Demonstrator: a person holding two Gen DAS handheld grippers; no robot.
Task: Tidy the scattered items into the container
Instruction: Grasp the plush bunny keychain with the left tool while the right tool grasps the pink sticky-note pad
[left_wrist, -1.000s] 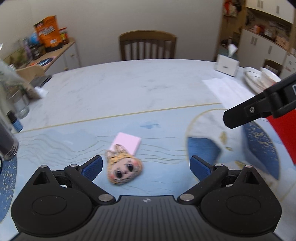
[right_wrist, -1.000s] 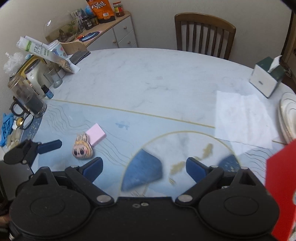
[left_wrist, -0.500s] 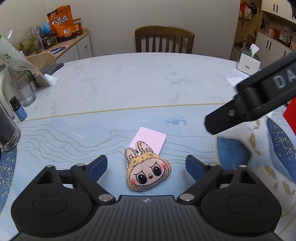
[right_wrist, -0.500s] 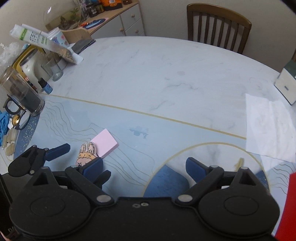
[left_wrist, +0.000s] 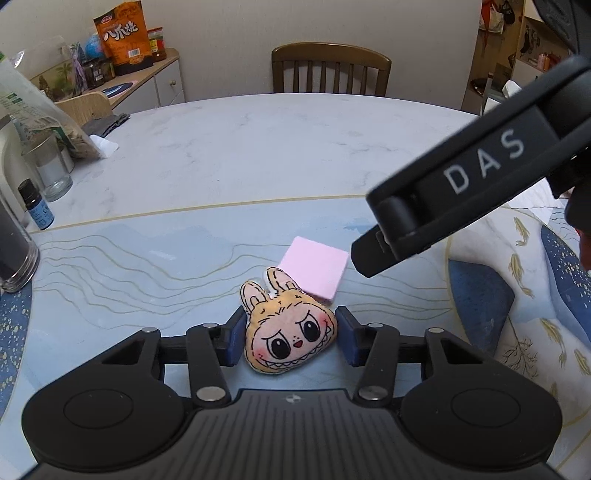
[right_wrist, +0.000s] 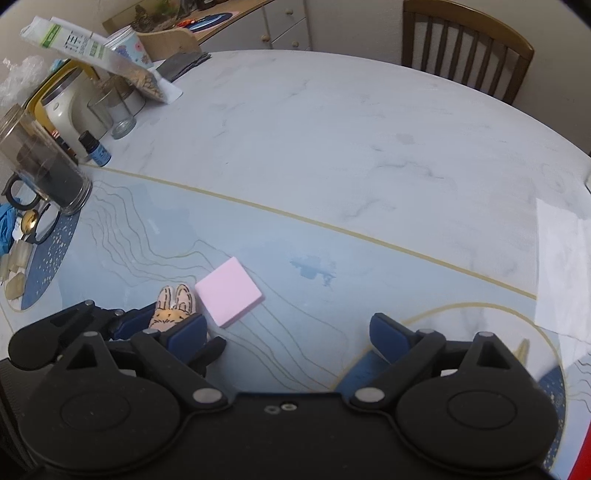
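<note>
A plush bunny-face toy (left_wrist: 290, 332) lies on the blue patterned table mat, its ears touching a pink sticky-note pad (left_wrist: 314, 271). My left gripper (left_wrist: 291, 339) straddles the toy; its jaws are closing and both blue pads touch the toy's cheeks. In the right wrist view the toy's ears (right_wrist: 173, 308) stick out between the left gripper's fingers (right_wrist: 133, 321), beside the pink pad (right_wrist: 228, 295). My right gripper (right_wrist: 288, 328) hovers wide over the mat just right of the pad, closing slightly with nothing between its jaws. One black finger (left_wrist: 406, 229) of it hangs over the pad. A red edge (right_wrist: 581, 458) shows at the bottom right.
At the table's left stand a dark-filled glass jar (right_wrist: 48, 173), a small blue bottle (right_wrist: 94, 147), a drinking glass (right_wrist: 114, 114) and a leaning bag. A white paper sheet (right_wrist: 561, 266) lies at the right. A wooden chair (left_wrist: 330, 68) stands at the far side.
My left gripper came down over the plush toy and its jaws closed from wide apart onto the toy's sides. The right gripper moved left and lower, close to the pink pad.
</note>
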